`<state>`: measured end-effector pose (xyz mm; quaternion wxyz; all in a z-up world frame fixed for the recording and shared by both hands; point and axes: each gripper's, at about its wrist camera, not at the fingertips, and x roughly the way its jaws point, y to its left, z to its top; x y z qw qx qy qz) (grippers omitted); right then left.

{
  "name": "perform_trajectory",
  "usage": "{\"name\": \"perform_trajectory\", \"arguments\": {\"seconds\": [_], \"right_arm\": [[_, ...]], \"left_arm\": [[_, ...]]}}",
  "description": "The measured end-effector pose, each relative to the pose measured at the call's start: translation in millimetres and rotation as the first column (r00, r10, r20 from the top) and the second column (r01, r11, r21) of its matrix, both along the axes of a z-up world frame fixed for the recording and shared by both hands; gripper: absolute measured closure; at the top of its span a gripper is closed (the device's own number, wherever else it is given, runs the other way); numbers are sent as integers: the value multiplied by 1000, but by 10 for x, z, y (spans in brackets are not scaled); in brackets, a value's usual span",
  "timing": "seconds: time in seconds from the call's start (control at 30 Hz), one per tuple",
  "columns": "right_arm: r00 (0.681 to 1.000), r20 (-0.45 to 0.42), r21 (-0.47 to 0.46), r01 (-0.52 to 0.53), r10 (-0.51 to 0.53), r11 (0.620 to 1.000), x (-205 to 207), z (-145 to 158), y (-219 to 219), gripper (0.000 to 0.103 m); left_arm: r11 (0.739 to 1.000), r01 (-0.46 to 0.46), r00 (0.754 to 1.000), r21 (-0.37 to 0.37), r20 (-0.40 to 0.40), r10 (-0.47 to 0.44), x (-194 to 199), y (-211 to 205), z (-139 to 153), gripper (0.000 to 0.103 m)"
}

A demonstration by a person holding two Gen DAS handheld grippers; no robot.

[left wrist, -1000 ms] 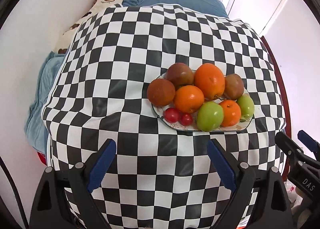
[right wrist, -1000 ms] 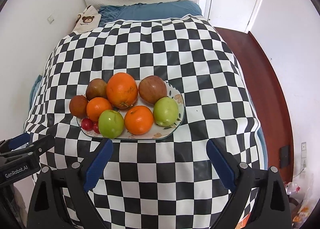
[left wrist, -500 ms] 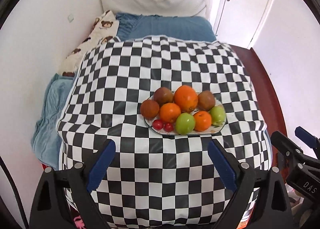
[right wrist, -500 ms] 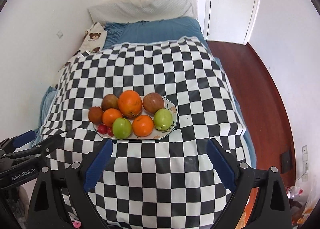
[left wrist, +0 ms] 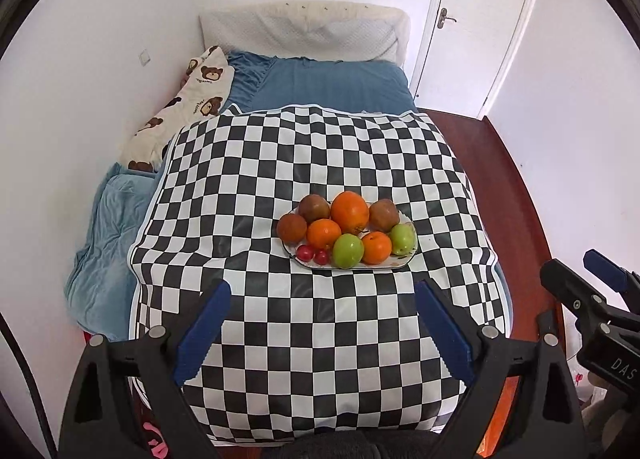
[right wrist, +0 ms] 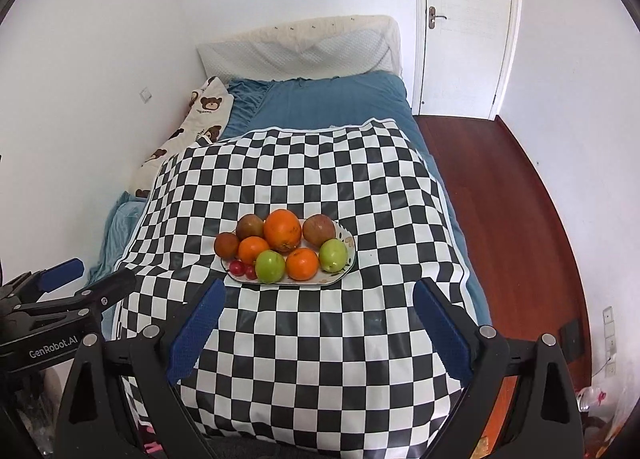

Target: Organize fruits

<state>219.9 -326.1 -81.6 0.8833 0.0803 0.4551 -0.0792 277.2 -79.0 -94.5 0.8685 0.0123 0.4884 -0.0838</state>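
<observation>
A white patterned plate point(left wrist: 406, 259) point(right wrist: 347, 239) sits on the black-and-white checkered cloth point(left wrist: 312, 339). It carries a large orange point(left wrist: 349, 211) point(right wrist: 282, 234), two smaller oranges point(left wrist: 324, 234), two green apples point(left wrist: 348, 251) point(right wrist: 270, 266), three brownish-red fruits point(left wrist: 292, 227) and small red ones point(left wrist: 306, 253). My left gripper point(left wrist: 322, 289) hangs high above the cloth's near part, open and empty, well short of the plate. My right gripper point(right wrist: 319, 287) is likewise open and empty. Each also shows at the edge of the other's view: the right gripper point(left wrist: 576, 265) and the left gripper point(right wrist: 100, 273).
The cloth covers a raised surface at the foot of a bed with a blue sheet point(left wrist: 332, 83). A white pillow point(left wrist: 304, 33) and a bear-print blanket point(left wrist: 180, 111) lie beyond. A white wall runs along the left; a red-brown wood floor point(right wrist: 500, 199) and a shut door point(right wrist: 464, 19) are on the right.
Both grippers have risen and drawn back from the plate, which now looks smaller and farther off; more of the bed and room shows. The jaws stayed wide and the fruit has not moved.
</observation>
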Motion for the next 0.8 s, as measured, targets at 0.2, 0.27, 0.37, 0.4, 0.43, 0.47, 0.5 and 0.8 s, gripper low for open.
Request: {"name": "perform_trajectory", "arguments": {"seconds": [0.2,0.27,0.37,0.4,0.43,0.47,0.5,0.8], "right_arm": [[1000,17,-8,5,-5,1000,-120,182,-1,6],[1000,21,-4,4,-4,1000,-133,215,-8,6],[1000,23,-1,1,-1,1000,-149,238,1,6],[1000,22,1,-1,1,1000,-151,241,4,6],[1000,21,0,-3,3,1000,-153,244,13,6],[1000,21,2,-5,5,1000,-159,248,26,6],[1000,19,5,-8,8,1000,-163,248,37,6],[1000,14,10,-19,19,1000,-150,227,53,6]], "left_arm": [[1000,-2,1000,5,22,2,-132,-7,123,9],[1000,-6,999,9,33,6,-168,-7,152,9],[1000,-7,999,12,36,6,-188,-16,169,9],[1000,-5,999,12,36,5,-191,-19,176,9],[1000,-6,999,11,38,5,-190,-20,177,9],[1000,-4,999,13,40,4,-190,-28,186,9],[1000,-3,999,14,41,2,-188,-36,192,9],[1000,-5,999,7,38,5,-197,-53,227,9]]}}
